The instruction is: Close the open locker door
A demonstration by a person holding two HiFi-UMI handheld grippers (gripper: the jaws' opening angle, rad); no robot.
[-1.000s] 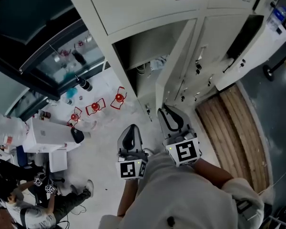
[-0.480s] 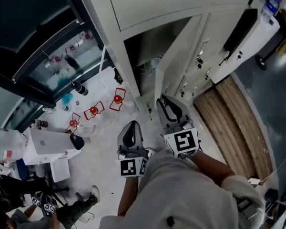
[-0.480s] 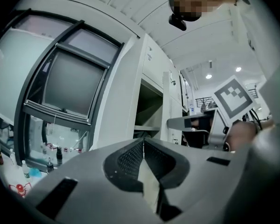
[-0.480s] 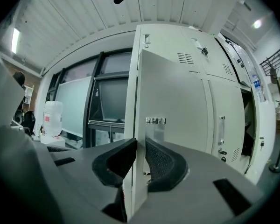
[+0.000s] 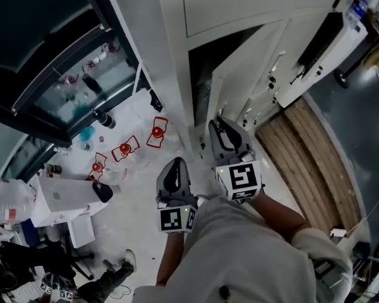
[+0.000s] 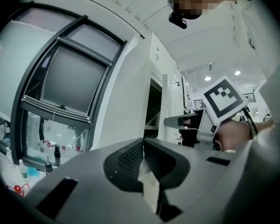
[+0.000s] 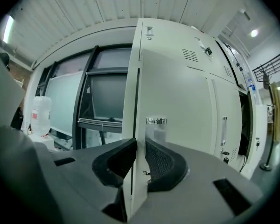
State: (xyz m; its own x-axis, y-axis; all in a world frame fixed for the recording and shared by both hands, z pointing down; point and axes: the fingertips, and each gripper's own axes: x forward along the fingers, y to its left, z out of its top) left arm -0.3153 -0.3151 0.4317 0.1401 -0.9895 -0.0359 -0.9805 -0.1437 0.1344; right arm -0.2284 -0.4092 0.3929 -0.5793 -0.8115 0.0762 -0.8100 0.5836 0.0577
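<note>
The pale locker door (image 5: 246, 74) stands partly open in front of its dark compartment (image 5: 203, 87). My right gripper (image 5: 218, 130) is shut on the door's free edge. In the right gripper view the thin edge (image 7: 138, 125) runs straight up between the two black pads, with the right gripper (image 7: 140, 160) pressing on both sides. My left gripper (image 5: 175, 167) hangs to the left of it, near the locker's frame, shut with nothing between its tips. The left gripper (image 6: 143, 146) points at the dark opening (image 6: 154, 106), and the right gripper (image 6: 186, 121) reaches in from the right.
A glass-fronted cabinet (image 5: 63, 62) with bottles stands left of the lockers. Red items (image 5: 125, 148) and a white box (image 5: 63, 194) lie on the floor. Right of the lockers are another open door (image 5: 322, 49) and a wooden pallet (image 5: 309, 163).
The door has swung toward the locker and the dark opening has narrowed. Both grippers moved with it, closer to the locker front.
</note>
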